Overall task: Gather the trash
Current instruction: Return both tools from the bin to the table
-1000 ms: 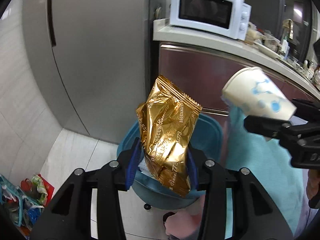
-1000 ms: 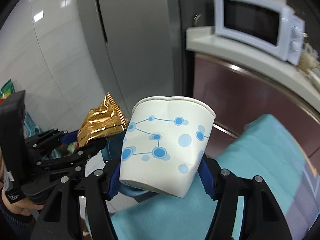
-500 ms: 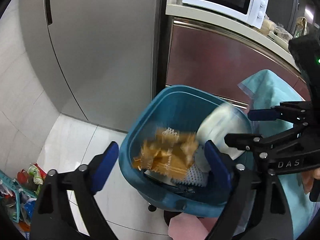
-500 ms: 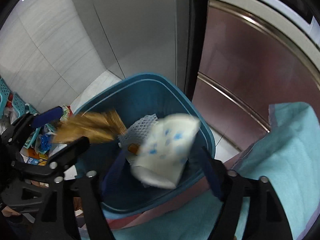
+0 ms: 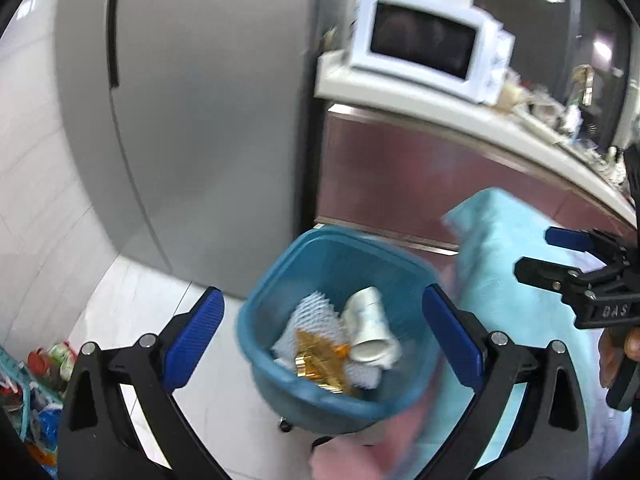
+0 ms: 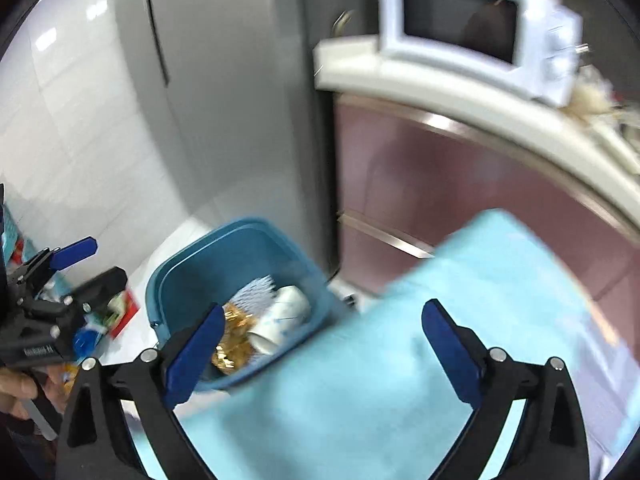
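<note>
Holding both grippers wide, you have nothing between the pads: your left gripper (image 5: 322,334) frames the blue bin (image 5: 280,264) at lower centre, and your right gripper (image 6: 320,344) sits over the teal cloth (image 6: 460,300), their jaws having just been opening. Inside the bin lie the cup (image 5: 370,330) on its side, the gold wrapper (image 5: 320,362) just left of it, and what looks like white foam netting (image 5: 310,316) under both.

Bin (image 5: 276,280): smooth blue plastic. Wrapper (image 5: 320,364): glossy gold foil. Cup (image 5: 370,330): matt white paper. Cloth (image 6: 400,380): soft teal fabric. Floor tiles (image 5: 120,300): glossy white.
</note>
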The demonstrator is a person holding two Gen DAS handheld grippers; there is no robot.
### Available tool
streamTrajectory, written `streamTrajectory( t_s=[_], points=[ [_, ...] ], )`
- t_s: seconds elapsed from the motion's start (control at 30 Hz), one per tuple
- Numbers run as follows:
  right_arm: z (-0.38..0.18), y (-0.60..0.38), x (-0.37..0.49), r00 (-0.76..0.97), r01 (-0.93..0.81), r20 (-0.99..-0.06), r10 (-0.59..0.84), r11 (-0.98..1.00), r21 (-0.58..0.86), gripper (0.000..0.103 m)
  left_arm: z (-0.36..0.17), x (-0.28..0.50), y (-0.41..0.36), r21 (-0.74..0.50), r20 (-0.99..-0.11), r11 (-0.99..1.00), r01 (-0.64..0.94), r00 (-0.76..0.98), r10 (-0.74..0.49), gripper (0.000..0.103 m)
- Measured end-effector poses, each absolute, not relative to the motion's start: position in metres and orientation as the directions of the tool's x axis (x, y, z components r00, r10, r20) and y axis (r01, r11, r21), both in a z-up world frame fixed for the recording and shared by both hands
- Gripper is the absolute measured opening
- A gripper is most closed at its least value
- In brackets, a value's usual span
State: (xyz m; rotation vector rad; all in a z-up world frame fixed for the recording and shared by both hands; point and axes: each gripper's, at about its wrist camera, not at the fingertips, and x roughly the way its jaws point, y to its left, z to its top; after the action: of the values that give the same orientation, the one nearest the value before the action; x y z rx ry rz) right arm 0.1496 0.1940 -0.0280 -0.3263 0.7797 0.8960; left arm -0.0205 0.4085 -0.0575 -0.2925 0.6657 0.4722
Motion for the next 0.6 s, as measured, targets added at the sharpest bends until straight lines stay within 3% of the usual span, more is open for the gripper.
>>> streamTrajectory(
  t_s=[0.13,0.3,0.4,0.6],
  points=[
    [0.000,0.108,0.133,0.514,-0.729,-0.634,0.578,0.684,0.032,0.096,-0.032,-0.011,0.351,-0.118,-0.595,0.903,-0.413,0.758,0.269,0.098],
    [0.011,-0.008,0.120,0.667,-0.581,-0.573,0.476,0.814,0.000,0.096,-0.019,0.029,0.242,-0.097,-0.569,0.976,-0.194,0.816,0.105,0.098],
    [0.003,-0.082,0.122,0.743,-0.449,-0.565,0.359,0.893,-0.024,0.096,-0.025,0.059,0.165,-0.090,-0.585,0.995,-0.047,0.811,-0.015,0.098],
    [-0.022,-0.211,0.139,0.777,-0.215,-0.607,0.165,0.976,-0.010,0.096,-0.046,0.097,0.041,-0.071,-0.633,0.991,0.118,0.762,-0.136,0.098]
  ],
)
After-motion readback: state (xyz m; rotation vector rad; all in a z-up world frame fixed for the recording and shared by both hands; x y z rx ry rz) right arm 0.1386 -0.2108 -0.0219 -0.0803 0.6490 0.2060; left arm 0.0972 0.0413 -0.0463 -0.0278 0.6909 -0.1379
